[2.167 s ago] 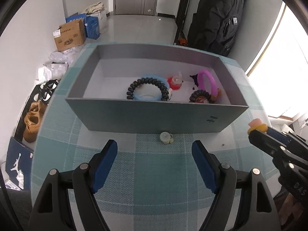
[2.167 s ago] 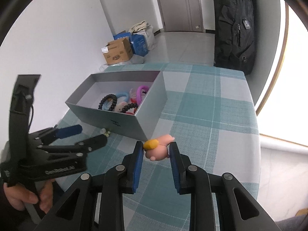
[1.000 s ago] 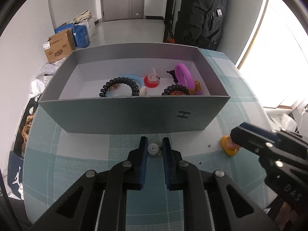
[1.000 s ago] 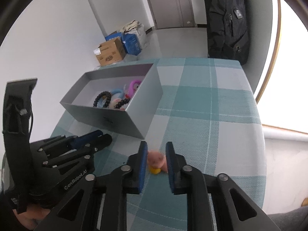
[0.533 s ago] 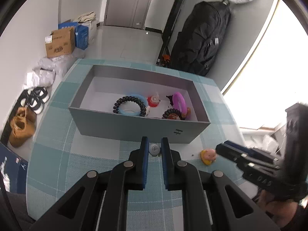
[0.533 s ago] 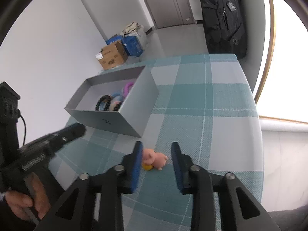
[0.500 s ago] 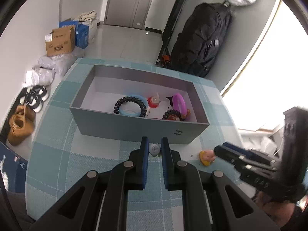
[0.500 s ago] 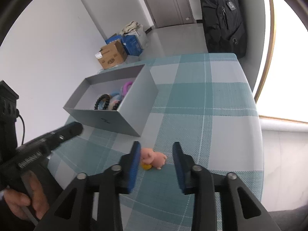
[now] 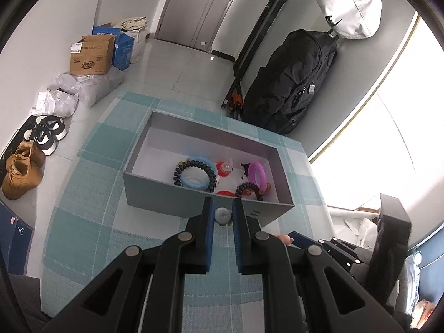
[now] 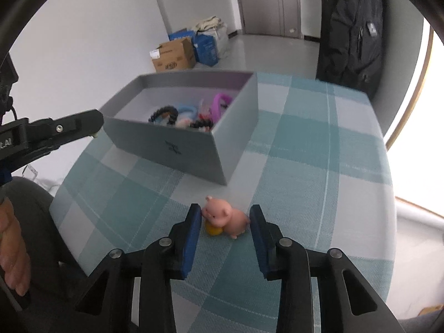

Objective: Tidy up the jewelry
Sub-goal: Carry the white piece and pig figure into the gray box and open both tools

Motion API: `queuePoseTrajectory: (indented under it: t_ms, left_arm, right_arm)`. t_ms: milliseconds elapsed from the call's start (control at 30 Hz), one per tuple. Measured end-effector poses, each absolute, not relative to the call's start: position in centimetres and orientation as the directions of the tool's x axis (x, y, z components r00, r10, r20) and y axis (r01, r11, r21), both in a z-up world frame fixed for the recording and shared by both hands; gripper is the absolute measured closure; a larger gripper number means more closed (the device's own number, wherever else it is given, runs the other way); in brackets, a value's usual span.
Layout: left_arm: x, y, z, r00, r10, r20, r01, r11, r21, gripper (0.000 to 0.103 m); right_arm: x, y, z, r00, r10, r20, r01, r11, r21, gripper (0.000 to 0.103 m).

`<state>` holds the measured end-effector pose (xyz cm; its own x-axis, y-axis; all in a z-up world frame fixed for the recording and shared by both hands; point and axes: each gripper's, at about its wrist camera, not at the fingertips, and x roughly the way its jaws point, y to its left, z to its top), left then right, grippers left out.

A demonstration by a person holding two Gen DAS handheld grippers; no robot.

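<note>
Gripping a small grey bead [image 9: 222,214] in my left jaws before the grey box [image 9: 177,197]; right jaws open around pink pig [image 10: 225,216] on counter [image 10: 319,166].

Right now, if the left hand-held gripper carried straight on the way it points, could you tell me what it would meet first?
Most likely the near wall of the grey box. The left hand-held gripper, shut on a small pale charm, points at that wall just below its rim. Depth is unclear; if it is held high enough, it may pass over the rim.
</note>
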<state>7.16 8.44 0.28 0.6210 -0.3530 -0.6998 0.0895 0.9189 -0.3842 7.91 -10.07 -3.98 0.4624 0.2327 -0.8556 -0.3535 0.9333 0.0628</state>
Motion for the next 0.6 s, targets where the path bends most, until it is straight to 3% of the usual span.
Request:
queuePoseTrajectory:
  t_ms: [300,600]
  left_arm:
    - [7.6,9.0,0.9,0.643,-0.358,-0.677,0.093,0.914,-0.395,0.095]
    - [9.4,9.1,0.8,0.638,-0.35,-0.686,0.096,0.92,-0.38,0.095]
  right_arm:
    - [8.6,-12.5,0.7,0.588,0.323,-0.742,-0.291,0.94,0.178,0.069]
    - [11.3,-10.3,2.3,0.581,0.398,-0.71,-0.352,0.909,0.223,0.069]
